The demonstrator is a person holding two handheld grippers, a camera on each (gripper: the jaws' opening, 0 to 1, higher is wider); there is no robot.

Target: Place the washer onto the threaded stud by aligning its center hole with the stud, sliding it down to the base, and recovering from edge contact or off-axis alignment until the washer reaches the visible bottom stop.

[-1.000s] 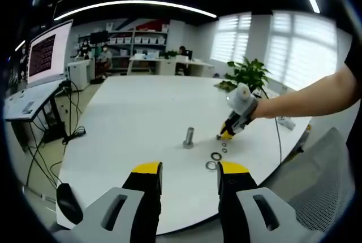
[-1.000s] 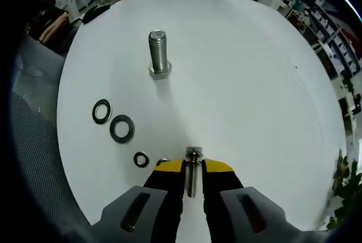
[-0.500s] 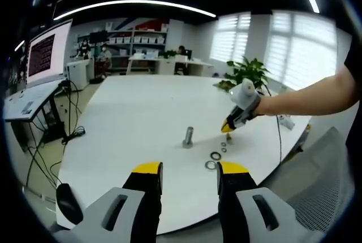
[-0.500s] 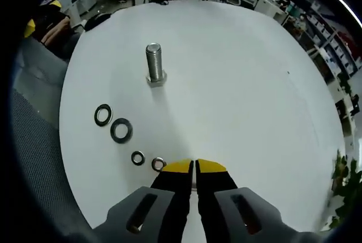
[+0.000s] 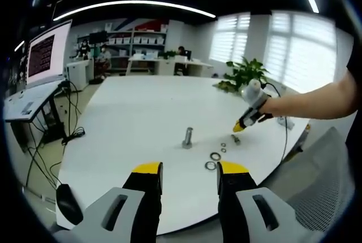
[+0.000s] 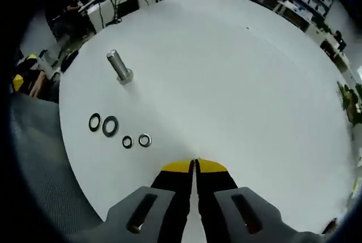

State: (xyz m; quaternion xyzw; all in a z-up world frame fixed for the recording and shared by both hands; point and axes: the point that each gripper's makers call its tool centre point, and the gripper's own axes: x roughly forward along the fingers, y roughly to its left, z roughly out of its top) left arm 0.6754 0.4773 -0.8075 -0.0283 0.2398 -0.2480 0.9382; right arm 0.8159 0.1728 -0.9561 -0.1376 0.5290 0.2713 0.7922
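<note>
A threaded stud (image 6: pixel 120 66) stands upright on the white desk (image 6: pixel 237 73), four washers (image 6: pixel 110 125) lying loose beside it for picking; right tongs (image 6: pixel 194 164) pressed together, empty, hover above; left tongs (image 5: pixel 184 169) spread, waiting

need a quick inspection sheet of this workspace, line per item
surface: white table, mostly bare
job's things: threaded stud upright on its hex base; four washers lying flat in a row beside it, none on the stud
clutter: small metal piece on the table past the washers, kind unclear
grippers: left tongs open and empty at the table's near edge; right tongs shut, nothing seen between the jaws, held above the table
cables: black cables hanging from a side desk to the floor
surroundings: monitor, potted plant, windows with blinds, mesh chair, people at far desks
</note>
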